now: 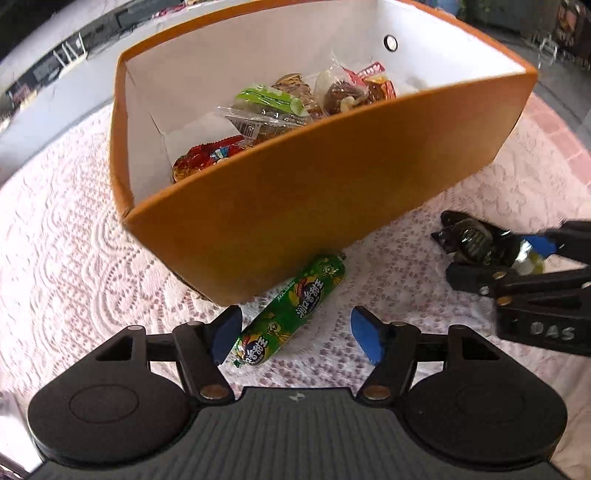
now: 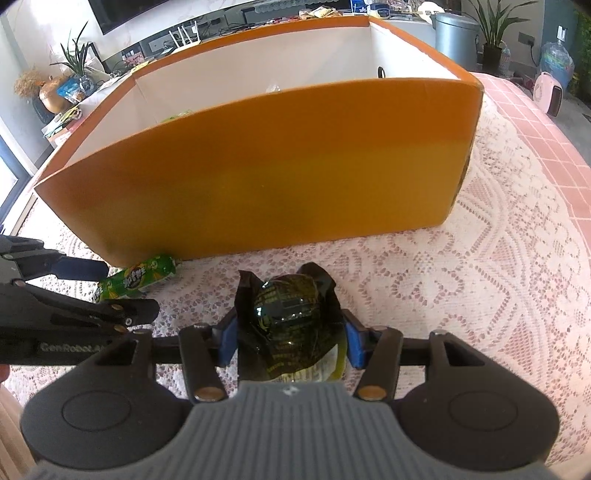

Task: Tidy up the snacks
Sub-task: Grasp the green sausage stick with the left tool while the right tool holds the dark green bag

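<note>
An orange box (image 1: 314,192) with white inner walls holds several wrapped snacks (image 1: 280,107). It also fills the right wrist view (image 2: 258,177). A green sausage snack (image 1: 291,310) lies on the lace cloth against the box's front wall; it also shows in the right wrist view (image 2: 136,282). My left gripper (image 1: 295,334) is open around the sausage's near end. My right gripper (image 2: 290,338) is shut on a dark green-black packet (image 2: 291,321), low over the cloth. The packet also shows in the left wrist view (image 1: 469,242), in the right gripper (image 1: 517,258).
A pink lace tablecloth (image 2: 480,277) covers the table. Behind the box are a shelf with plants (image 2: 74,55), a grey bin (image 2: 456,33) and a small pink heater (image 2: 550,90) on the floor at right.
</note>
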`<state>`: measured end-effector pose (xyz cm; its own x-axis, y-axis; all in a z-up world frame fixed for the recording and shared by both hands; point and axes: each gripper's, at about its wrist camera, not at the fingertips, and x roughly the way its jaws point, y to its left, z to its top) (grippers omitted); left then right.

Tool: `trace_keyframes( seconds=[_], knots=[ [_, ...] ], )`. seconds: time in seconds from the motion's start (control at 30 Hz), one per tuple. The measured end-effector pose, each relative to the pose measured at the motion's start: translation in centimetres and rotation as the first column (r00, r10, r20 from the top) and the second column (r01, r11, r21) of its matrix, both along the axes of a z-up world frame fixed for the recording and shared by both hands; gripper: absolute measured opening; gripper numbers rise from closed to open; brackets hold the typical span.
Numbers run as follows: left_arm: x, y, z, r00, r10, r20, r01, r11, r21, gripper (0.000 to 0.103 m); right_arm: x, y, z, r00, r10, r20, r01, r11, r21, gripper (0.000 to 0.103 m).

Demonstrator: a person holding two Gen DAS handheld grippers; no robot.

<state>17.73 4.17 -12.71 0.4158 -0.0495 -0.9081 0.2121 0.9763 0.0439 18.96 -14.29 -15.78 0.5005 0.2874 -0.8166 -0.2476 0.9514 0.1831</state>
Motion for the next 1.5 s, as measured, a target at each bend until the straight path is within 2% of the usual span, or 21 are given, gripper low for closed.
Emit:
trace_keyframes(
  seconds=[0.07,0.17,0.23,0.3,0.4,0.6,0.67,0.8,0.9,0.93,1.07,1.23,1.33,1.4,1.5],
  knots=[
    [-0.2,0.7,0.4,1.000,0.009,-0.024,-0.011,0.996,-0.090,0.078,0.0,0.0,0.0,1.000,0.000,0.001,0.000,1.000,0.000,0.054],
    [-0.5,2.1,0.4,0.996,0.040,-0.075,-0.057,0.970,-0.235,0.077,0.0,0.0,0.0,1.000,0.000,0.001,0.000,1.000,-0.001,0.054],
    [-0.6,2.4,0.4,0.995,0.048,-0.089,-0.070,0.959,-0.275,0.076,0.0,0.0,0.0,1.000,0.001,0.001,-0.001,1.000,-0.002,0.054],
    [-0.7,2.0,0.5,0.996,0.048,-0.077,-0.066,0.964,-0.258,0.076,0.0,0.1,0.0,1.000,0.002,0.002,-0.002,1.000,-0.005,0.054],
    [-0.3,1.0,0.5,0.997,0.052,-0.057,-0.062,0.980,-0.190,0.074,-0.1,0.2,0.0,1.000,0.003,0.003,-0.003,1.000,-0.007,0.055],
    [0.4,-0.5,-0.9,0.998,0.048,-0.039,-0.052,0.992,-0.113,0.053,-0.1,0.3,0.0,1.000,0.004,0.005,-0.004,1.000,-0.010,0.056],
    [0.5,-0.8,-1.2,0.998,0.055,-0.025,-0.057,0.994,-0.097,0.041,-0.1,0.3,-0.1,1.000,0.005,0.007,-0.005,1.000,-0.013,0.056],
    [0.4,-1.1,-1.2,0.998,0.056,-0.012,-0.057,0.995,-0.079,0.039,-0.2,0.7,-0.1,1.000,0.013,0.013,-0.012,1.000,-0.027,0.056],
    [-0.1,-0.9,-0.5,0.999,0.051,-0.005,-0.051,0.995,-0.080,0.037,-0.4,0.9,0.1,0.999,0.019,0.026,-0.018,0.999,-0.034,0.048],
    [-0.2,-0.9,-0.4,0.999,0.051,0.000,-0.051,0.995,-0.088,0.037,-0.5,0.9,0.1,0.999,0.021,0.031,-0.019,0.999,-0.035,0.045],
    [-0.7,-0.1,0.5,0.996,0.083,0.007,-0.081,0.984,-0.161,0.034,-0.9,1.1,0.4,0.999,0.025,0.047,-0.022,0.998,-0.053,0.042],
    [-1.5,1.7,1.7,0.988,0.155,-0.010,-0.151,0.938,-0.312,0.025,-1.8,1.2,1.4,0.995,0.037,0.088,-0.032,0.998,-0.055,0.042],
    [-1.9,2.6,2.4,0.984,0.179,-0.018,-0.172,0.911,-0.375,0.025,-2.6,1.2,2.0,0.993,0.052,0.104,-0.046,0.997,-0.059,0.042],
    [-2.1,2.7,2.6,0.982,0.187,-0.022,-0.181,0.901,-0.393,0.025,-2.9,1.0,2.4,0.992,0.056,0.109,-0.050,0.997,-0.054,0.042],
    [-2.8,2.9,2.8,0.981,0.191,-0.018,-0.183,0.901,-0.393,0.024,-3.5,0.6,2.9,0.993,0.047,0.106,-0.042,0.998,-0.049,0.042]
  ],
)
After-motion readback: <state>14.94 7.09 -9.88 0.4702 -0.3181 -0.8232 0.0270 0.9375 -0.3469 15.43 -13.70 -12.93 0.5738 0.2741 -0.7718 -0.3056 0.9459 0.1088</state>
